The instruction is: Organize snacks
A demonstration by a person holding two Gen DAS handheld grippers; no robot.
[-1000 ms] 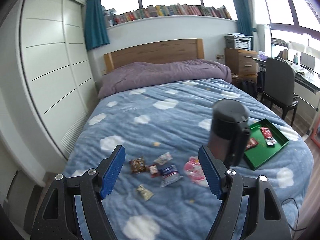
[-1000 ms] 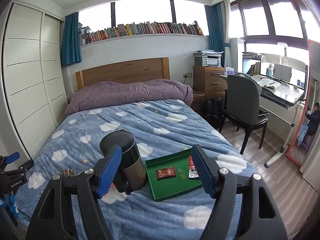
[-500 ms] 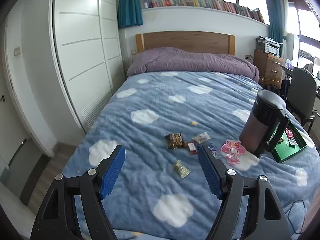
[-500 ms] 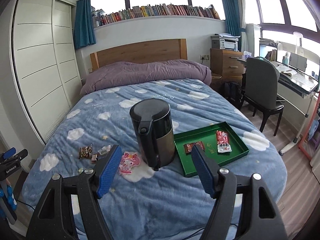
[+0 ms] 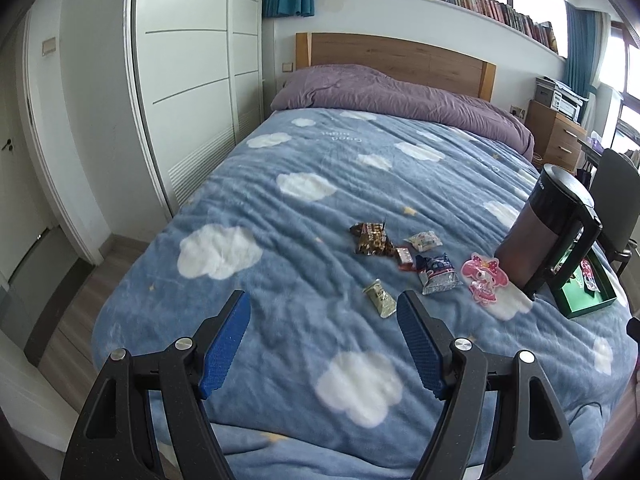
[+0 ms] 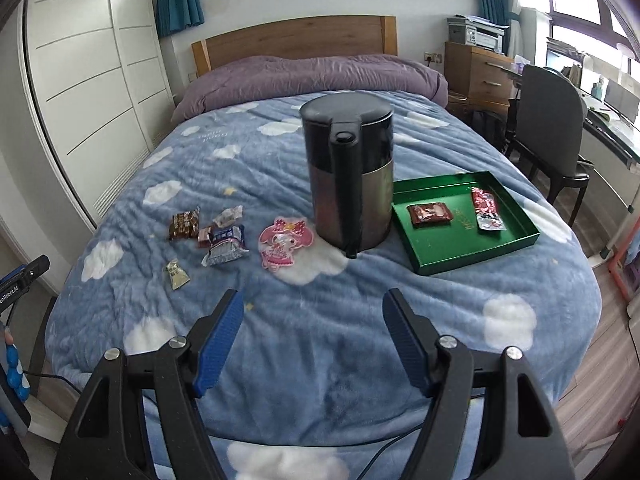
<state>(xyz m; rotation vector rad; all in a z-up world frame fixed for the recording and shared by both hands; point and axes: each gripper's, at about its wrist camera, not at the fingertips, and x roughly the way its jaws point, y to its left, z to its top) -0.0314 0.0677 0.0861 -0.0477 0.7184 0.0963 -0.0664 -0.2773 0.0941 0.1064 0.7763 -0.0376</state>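
Several snack packets lie loose on the blue cloud blanket: a brown one [image 5: 371,239] [image 6: 184,222], a small white one [image 5: 423,240], a red one [image 5: 405,257], a blue-and-silver one [image 5: 437,274] [image 6: 226,245], a gold one [image 5: 380,298] [image 6: 176,274], and a pink character packet [image 5: 484,278] [image 6: 285,243]. A green tray [image 6: 476,254] [image 5: 580,308] holds two red packets [image 6: 430,214] [image 6: 486,208]. My left gripper [image 5: 323,322] is open above the blanket, short of the gold packet. My right gripper [image 6: 313,320] is open near the bed's foot, nothing between its fingers.
A black and steel kettle [image 6: 348,176] [image 5: 548,232] stands on the bed between the loose packets and the tray. A white wardrobe [image 5: 188,80] lines the left side. A chair [image 6: 552,128] and desk stand to the right of the bed.
Both grippers have sunk toward the bed and come closer to it. The left view swung left, so the snacks now sit right of its fingers. Both stay open.
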